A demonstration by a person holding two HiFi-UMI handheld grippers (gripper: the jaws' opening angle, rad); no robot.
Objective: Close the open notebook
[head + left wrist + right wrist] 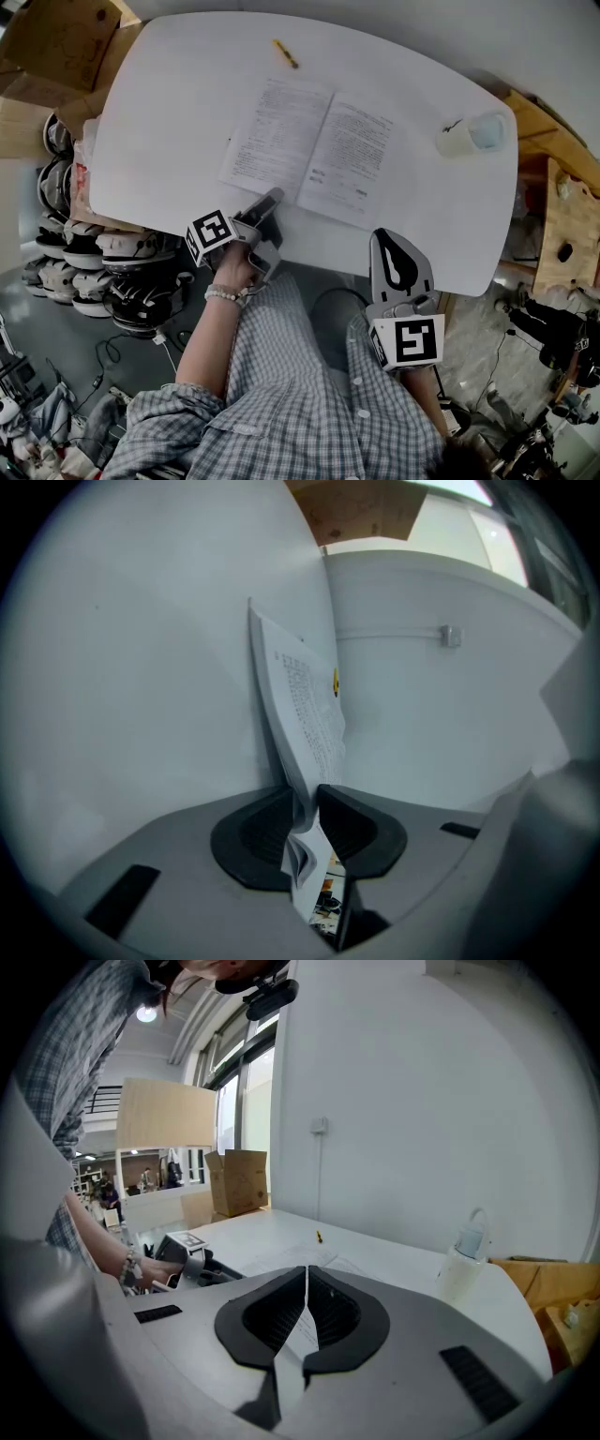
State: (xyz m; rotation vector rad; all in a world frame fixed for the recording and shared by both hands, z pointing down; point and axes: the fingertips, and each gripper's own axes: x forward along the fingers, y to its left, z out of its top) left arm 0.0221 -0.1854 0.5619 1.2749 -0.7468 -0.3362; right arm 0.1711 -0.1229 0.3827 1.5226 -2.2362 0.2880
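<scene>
Notebook (309, 150) pages sit pinched in the left hand-held gripper (305, 803) at the book's 7 o'clock edge. It still lies open mid-surface (169, 112). The right hand-held gripper (384, 239), jaws together and empty, waits at 5 o'clock. The closing seems barely begun.

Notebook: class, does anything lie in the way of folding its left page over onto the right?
Nothing visible does. Both pages of the notebook are bare; the pencil and the bottle lie apart from it. The left gripper pinches its left pages.
</scene>
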